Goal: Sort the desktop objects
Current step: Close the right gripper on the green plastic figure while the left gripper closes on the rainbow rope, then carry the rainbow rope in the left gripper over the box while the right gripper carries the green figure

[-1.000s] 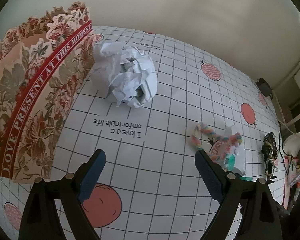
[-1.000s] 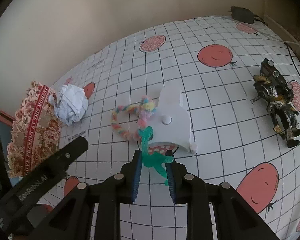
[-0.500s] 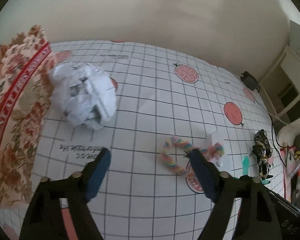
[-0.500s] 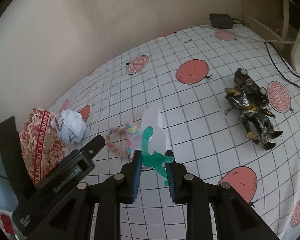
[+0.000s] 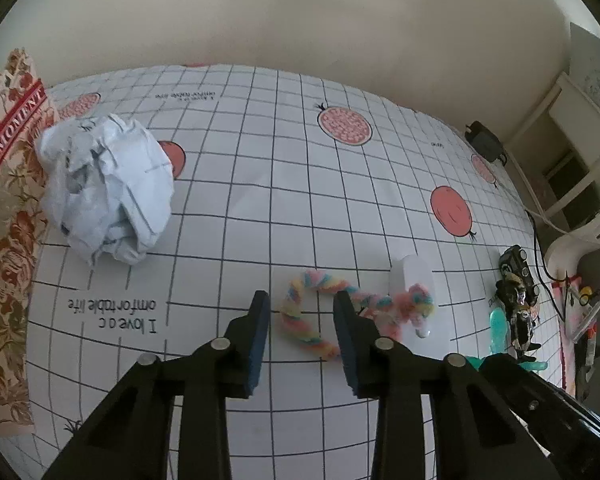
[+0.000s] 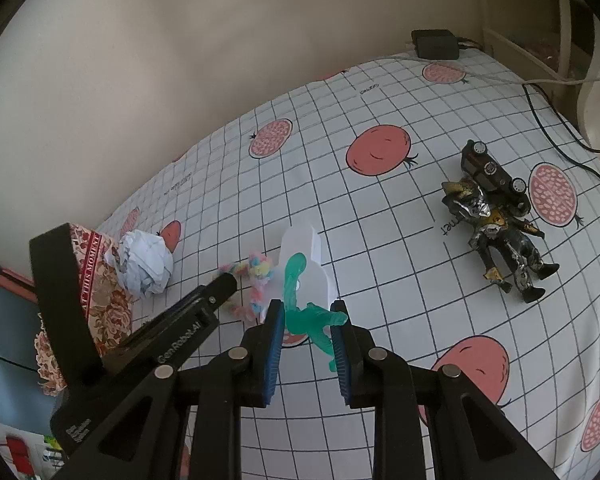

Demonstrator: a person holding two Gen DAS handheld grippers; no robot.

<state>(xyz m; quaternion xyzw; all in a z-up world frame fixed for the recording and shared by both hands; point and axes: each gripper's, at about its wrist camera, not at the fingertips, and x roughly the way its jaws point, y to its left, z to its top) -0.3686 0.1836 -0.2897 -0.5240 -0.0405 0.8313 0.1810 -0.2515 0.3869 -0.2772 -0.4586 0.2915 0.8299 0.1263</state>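
My right gripper point(image 6: 306, 322) is shut on a translucent green toy figure point(image 6: 305, 308) and holds it above the table. A pastel rainbow fuzzy ring point(image 5: 306, 320) lies on the gridded tablecloth beside a white plastic piece point(image 5: 414, 276). My left gripper point(image 5: 302, 320) is half closed around the ring's left loop, with one blue pad on each side of it; whether it touches the ring I cannot tell. The ring point(image 6: 252, 280) and the white piece point(image 6: 304, 256) also show in the right wrist view. The green figure point(image 5: 498, 330) shows at the right of the left wrist view.
A crumpled white paper ball point(image 5: 104, 188) lies left, next to a floral paper bag point(image 5: 4, 208). A black and gold robot figure point(image 6: 496, 216) lies at right. A black adapter point(image 6: 436, 44) with cables sits at the table's far edge.
The left gripper swung right from the paper ball to the rainbow ring, and its jaws narrowed around it. The right gripper rose and pulled back with the green figure held.
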